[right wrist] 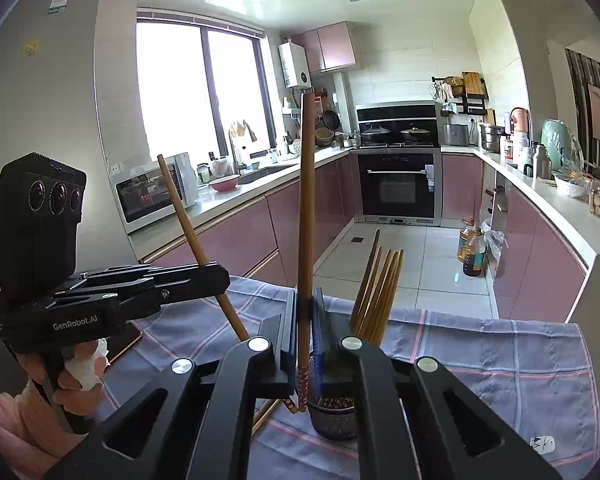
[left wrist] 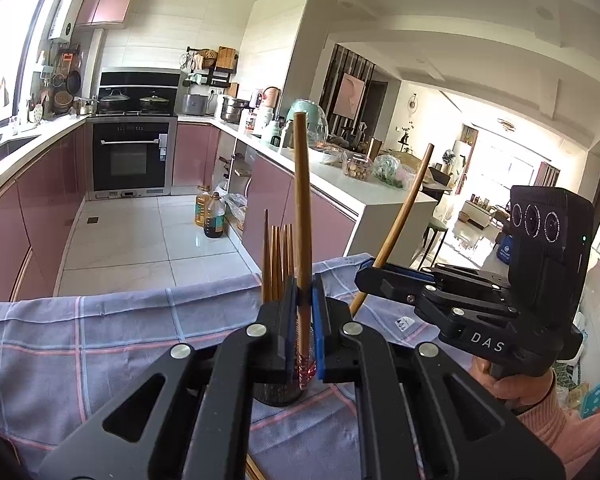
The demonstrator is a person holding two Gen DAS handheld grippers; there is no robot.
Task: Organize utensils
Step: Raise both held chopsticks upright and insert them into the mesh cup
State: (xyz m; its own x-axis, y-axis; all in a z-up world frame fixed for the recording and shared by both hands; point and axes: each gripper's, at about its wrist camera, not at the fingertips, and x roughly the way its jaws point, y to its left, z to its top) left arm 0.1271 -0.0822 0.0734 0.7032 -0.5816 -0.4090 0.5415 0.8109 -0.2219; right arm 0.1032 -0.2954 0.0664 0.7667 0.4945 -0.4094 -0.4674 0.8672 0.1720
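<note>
My left gripper (left wrist: 305, 300) is shut on a wooden chopstick (left wrist: 302, 200) with a red patterned end, held upright over a dark mesh holder (left wrist: 278, 394) that has several chopsticks (left wrist: 278, 260) standing in it. My right gripper (right wrist: 307, 312) is shut on another wooden chopstick (right wrist: 307, 200), also upright, beside the holder (right wrist: 334, 416) with its chopsticks (right wrist: 378, 292). The right gripper (left wrist: 374, 274) shows in the left wrist view with its chopstick (left wrist: 404, 208) tilted. The left gripper (right wrist: 216, 276) shows in the right wrist view with its chopstick (right wrist: 188, 220) tilted.
A blue checked cloth (left wrist: 100, 340) covers the table (right wrist: 500, 360). One loose chopstick (right wrist: 266, 414) lies on the cloth by the holder. Beyond the table edge are the kitchen floor, pink cabinets (right wrist: 240, 240), an oven (right wrist: 396, 188) and a white counter (left wrist: 360, 188).
</note>
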